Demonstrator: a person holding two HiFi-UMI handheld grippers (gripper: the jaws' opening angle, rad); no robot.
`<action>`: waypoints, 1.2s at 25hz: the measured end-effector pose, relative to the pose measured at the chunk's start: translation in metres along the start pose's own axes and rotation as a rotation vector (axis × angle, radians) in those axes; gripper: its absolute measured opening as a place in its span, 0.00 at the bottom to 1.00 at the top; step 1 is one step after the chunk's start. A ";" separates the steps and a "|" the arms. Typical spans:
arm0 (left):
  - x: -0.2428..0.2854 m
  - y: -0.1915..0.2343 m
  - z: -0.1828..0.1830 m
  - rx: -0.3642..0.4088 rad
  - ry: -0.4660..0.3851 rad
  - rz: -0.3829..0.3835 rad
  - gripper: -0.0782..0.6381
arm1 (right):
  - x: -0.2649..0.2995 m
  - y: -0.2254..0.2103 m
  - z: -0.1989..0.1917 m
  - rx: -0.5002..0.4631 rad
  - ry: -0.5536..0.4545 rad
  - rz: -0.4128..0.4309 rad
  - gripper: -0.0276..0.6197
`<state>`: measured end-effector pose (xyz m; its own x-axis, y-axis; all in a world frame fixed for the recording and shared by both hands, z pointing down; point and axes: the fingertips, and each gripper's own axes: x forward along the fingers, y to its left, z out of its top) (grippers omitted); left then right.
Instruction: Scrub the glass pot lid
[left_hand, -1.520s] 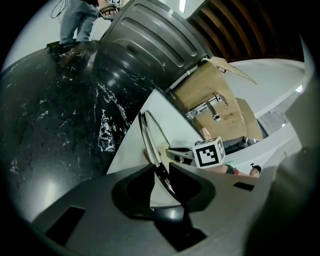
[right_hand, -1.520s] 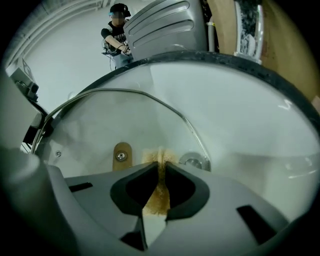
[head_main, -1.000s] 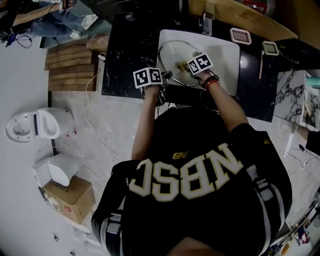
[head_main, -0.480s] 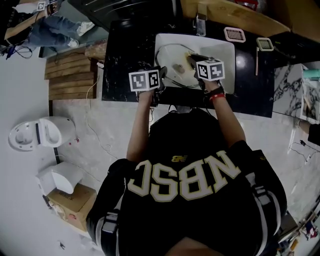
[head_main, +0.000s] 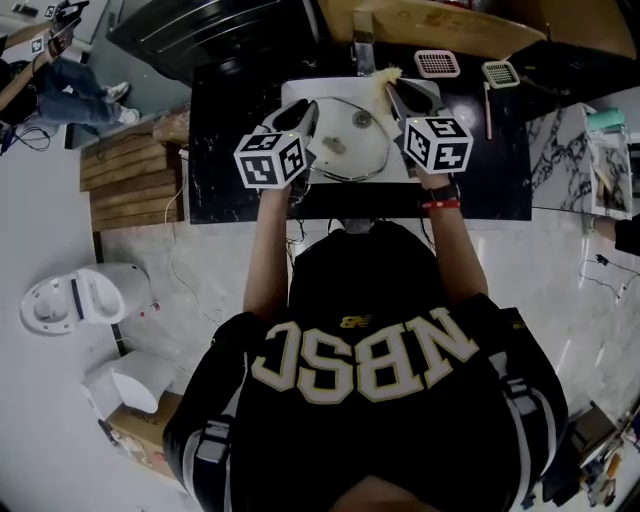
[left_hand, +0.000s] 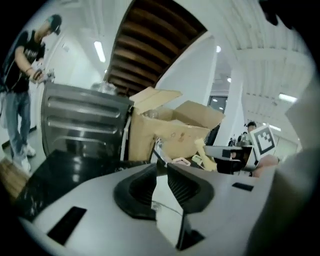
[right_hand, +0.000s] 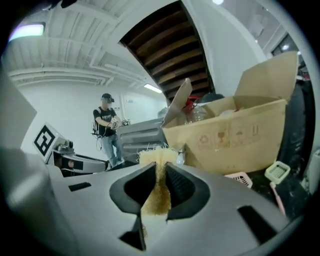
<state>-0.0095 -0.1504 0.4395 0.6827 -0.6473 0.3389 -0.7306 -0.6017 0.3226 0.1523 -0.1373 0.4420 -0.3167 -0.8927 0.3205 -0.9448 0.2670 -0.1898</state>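
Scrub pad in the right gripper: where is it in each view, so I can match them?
Head view: scrub pad at top centre, at the right gripper's tip.
Left gripper view: the pad is small, right of centre, in the background.
Right gripper view: the pad is at centre, pinched between the fingers.
Shared landmark: the cardboard box, in all three views.

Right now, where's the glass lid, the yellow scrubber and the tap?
glass lid (head_main: 350, 155): head view, on the clear glass below its knob.
yellow scrubber (right_hand: 158, 192): right gripper view, on the fibres between the jaws.
tap (head_main: 362, 42): head view, on its metal body.
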 end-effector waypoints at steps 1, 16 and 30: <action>0.001 -0.006 0.011 0.061 -0.033 0.002 0.22 | -0.006 -0.003 0.011 0.003 -0.028 -0.009 0.15; -0.012 -0.049 0.106 0.244 -0.332 0.115 0.13 | -0.053 -0.025 0.086 -0.103 -0.229 -0.127 0.14; 0.002 -0.066 0.090 0.222 -0.318 0.081 0.13 | -0.051 -0.030 0.065 -0.087 -0.157 -0.062 0.15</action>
<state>0.0401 -0.1544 0.3390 0.6129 -0.7884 0.0534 -0.7891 -0.6069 0.0949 0.2027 -0.1231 0.3709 -0.2466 -0.9525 0.1787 -0.9681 0.2336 -0.0907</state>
